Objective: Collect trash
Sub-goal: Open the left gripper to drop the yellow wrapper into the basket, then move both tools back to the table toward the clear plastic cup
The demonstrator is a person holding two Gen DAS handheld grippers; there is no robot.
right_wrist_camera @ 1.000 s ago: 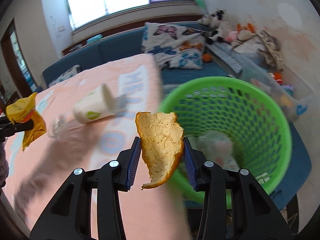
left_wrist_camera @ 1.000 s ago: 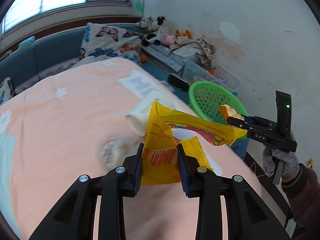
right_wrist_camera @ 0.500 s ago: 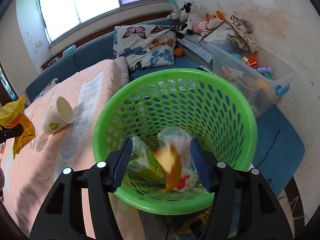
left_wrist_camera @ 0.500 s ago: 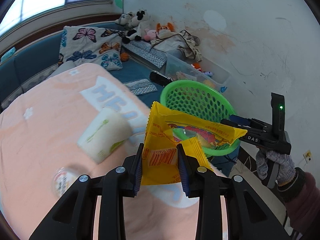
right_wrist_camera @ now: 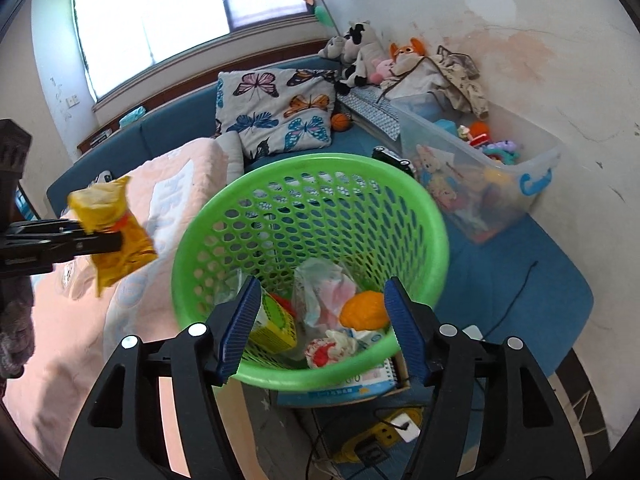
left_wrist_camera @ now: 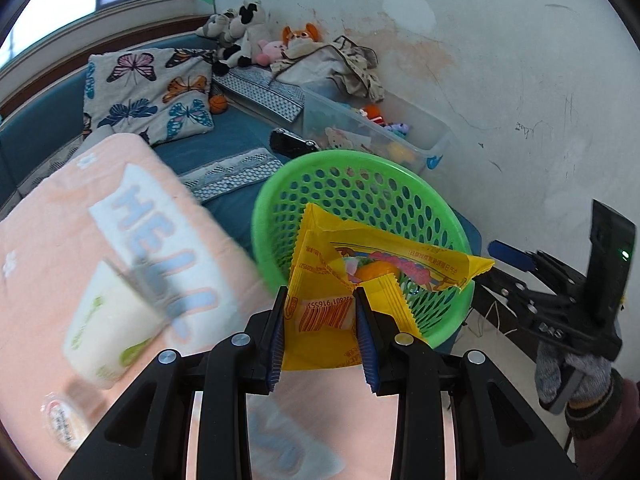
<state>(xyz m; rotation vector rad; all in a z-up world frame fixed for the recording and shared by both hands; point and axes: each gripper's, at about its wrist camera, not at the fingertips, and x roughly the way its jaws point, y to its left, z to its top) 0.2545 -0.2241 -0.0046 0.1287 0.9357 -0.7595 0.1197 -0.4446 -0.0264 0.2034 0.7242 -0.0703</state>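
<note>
My left gripper (left_wrist_camera: pixel 320 336) is shut on a yellow snack wrapper (left_wrist_camera: pixel 340 292), held just in front of the green mesh basket (left_wrist_camera: pixel 280 200). The wrapper also shows in the right wrist view (right_wrist_camera: pixel 108 232), left of the basket (right_wrist_camera: pixel 400 184). My right gripper (right_wrist_camera: pixel 322 328) is open and empty above the basket's near rim. An orange peel (right_wrist_camera: pixel 366 310) lies inside the basket among a green carton (right_wrist_camera: pixel 276 320) and crumpled paper (right_wrist_camera: pixel 330 348). The right gripper also shows in the left wrist view (left_wrist_camera: pixel 516 264), right of the basket.
A white paper cup (left_wrist_camera: pixel 108 320) and a small round lid (left_wrist_camera: pixel 60 420) lie on the peach blanket (left_wrist_camera: pixel 48 248). A clear toy bin (right_wrist_camera: pixel 480 176) stands behind the basket. A butterfly pillow (right_wrist_camera: pixel 276 112) leans on the blue sofa. A power strip (right_wrist_camera: pixel 380 436) lies below the basket.
My right gripper opened and dropped the orange peel into the basket. My left gripper carried the yellow wrapper rightward toward the basket.
</note>
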